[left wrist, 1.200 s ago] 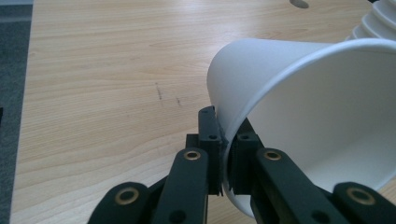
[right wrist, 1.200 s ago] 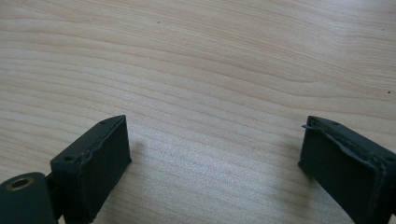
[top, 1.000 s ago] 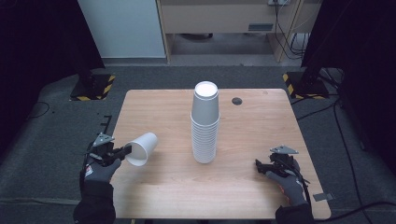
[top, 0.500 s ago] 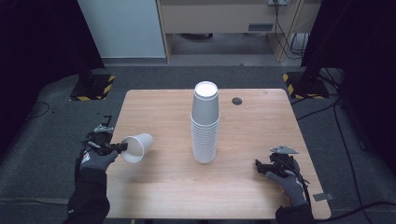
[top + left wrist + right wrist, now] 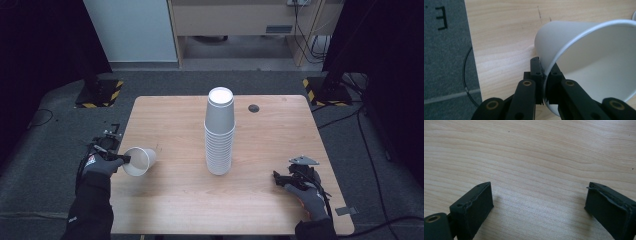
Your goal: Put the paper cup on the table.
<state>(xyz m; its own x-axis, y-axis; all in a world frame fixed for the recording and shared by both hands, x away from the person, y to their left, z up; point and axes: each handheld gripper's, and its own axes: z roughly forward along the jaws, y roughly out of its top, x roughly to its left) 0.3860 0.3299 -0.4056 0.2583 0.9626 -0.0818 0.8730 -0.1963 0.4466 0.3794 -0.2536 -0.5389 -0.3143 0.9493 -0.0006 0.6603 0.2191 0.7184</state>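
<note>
A tall stack of white paper cups [image 5: 219, 132] stands upside down in the middle of the wooden table [image 5: 170, 200]. At the table's left edge my left gripper [image 5: 124, 159] is shut on the rim of a single white paper cup [image 5: 139, 161], which lies tilted on its side with its mouth toward me. In the left gripper view the jaws pinch the cup's [image 5: 589, 62] rim, one inside and one outside, with the left gripper [image 5: 545, 75] low in the picture. My right gripper [image 5: 276, 180] rests near the front right of the table; its jaws stand wide apart in the right gripper view [image 5: 537, 205] over bare wood.
A small dark round grommet [image 5: 254, 108] sits in the tabletop at the back right. Grey carpet [image 5: 45, 165] surrounds the table. Black stands with yellow-black striped feet [image 5: 100, 95] flank the back corners. A cabinet and cables stand behind.
My left gripper has drawn the cup toward the table's left edge and lifted it slightly. The right gripper has stayed put.
</note>
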